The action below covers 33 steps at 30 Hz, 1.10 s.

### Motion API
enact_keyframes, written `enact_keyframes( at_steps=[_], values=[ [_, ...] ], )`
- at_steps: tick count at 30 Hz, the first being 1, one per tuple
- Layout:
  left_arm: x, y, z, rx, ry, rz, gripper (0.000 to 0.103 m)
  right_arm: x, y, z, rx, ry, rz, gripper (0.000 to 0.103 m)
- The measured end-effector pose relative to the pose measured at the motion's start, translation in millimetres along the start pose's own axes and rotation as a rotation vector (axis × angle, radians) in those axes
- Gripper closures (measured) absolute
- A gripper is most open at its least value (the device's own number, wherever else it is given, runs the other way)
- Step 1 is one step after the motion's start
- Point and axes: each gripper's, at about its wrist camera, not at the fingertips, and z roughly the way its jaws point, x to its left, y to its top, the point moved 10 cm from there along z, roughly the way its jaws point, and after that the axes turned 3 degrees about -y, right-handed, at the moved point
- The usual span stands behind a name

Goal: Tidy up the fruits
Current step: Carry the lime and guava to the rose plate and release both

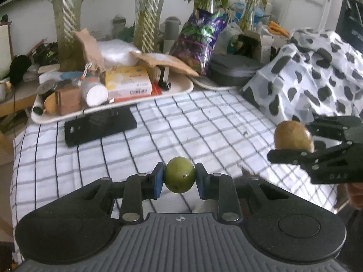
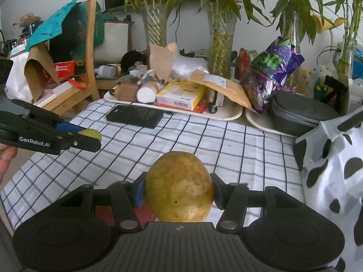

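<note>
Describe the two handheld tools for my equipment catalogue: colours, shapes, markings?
Both are black plastic. The left tool has linked finger arms with silver rivets, blue pads, two round black discs beside a ribbed grey base, and white "GenRobot.AI" lettering on its side. The right tool matches, with faint lettering.

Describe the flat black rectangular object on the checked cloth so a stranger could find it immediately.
Start from the white cloth with dark grid lines covering the table, and look to its far edge, where a cream oval tray is piled with clutter. The flat black rectangular object lies on the cloth just in front of that tray. Unlike everything heaped on the tray, it lies alone, thin, dark and plain.
</note>
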Motion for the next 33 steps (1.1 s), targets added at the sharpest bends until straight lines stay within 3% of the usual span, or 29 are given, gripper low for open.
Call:
enact_keyframes(
  at_steps=[14, 15, 16, 19, 33],
  values=[
    [-36.5, -57.3, -10.4, 0.120, -0.065, -0.030, 0.075, 33.4, -36.6, -41.8, 0.030, 0.036, -0.035, 0.045],
    [-37.1, -59.6, -9.7, 0.129, -0.057, -0.037, 0.070, 35.5, -38.8, -43.9, 0.031, 0.038, -0.038, 0.045],
    [-37.7, -60.7, -10.1, 0.132, -0.053, -0.041, 0.057, 37.5, -40.8, -46.1, 0.033, 0.040, -0.041, 0.045],
    [-39.9, -57.7, -19.1, 0.084, -0.029, -0.028, 0.038, 45.2, -47.6, -51.7, 0.040, 0.054, -0.046, 0.045],
    [-23.3, -64.1, -57.2, 0.009, 0.091, -0.128, 0.035, 117.3, -75.9, -53.5, 0.107, 0.178, -0.183, 0.045]
  ],
)
